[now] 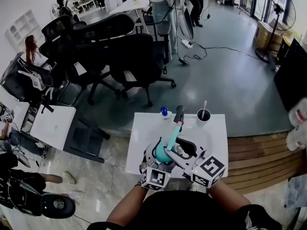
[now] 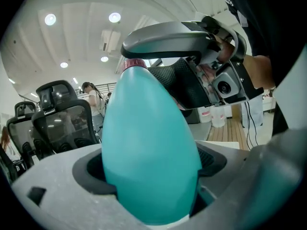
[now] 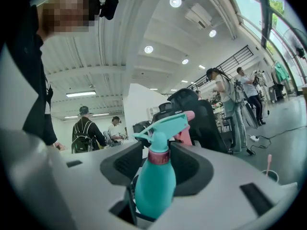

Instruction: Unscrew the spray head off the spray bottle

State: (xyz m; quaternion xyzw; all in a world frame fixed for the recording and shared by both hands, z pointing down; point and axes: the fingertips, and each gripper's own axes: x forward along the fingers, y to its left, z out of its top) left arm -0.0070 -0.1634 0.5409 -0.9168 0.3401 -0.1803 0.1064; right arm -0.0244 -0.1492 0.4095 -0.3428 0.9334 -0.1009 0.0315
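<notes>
Claws work above the near half of the white counter (image 1: 141, 138), close in front of the person. The left claw (image 2: 151, 169) is clenched on the belly of the teal spray bottle (image 2: 148, 128). Its pads press on both sides of the body, which is held clear of the counter with its neck tilted away from the person.

The right claw (image 3: 158, 164) is released. Its two pads flank the bottle's neck level with the red collar (image 3: 159, 156). A gap shows at the left pad, and the other pad lies close beside the collar without squeezing it. The teal spray head (image 3: 165, 123) is still seated on that collar, past the pad tips, with a pink trigger (image 3: 186, 133) under its nozzle.

At the counter's far edge, a black cup (image 1: 203, 115) holding a pink stick (image 1: 205, 107) stands toward the right corner. A small blue-capped bottle (image 1: 164, 112) stands left of the middle, well apart from the cup.

Beyond the counter, black office chairs (image 1: 129, 56) crowd the grey floor (image 1: 225, 75), and people stand among desks at the far end of the room.
</notes>
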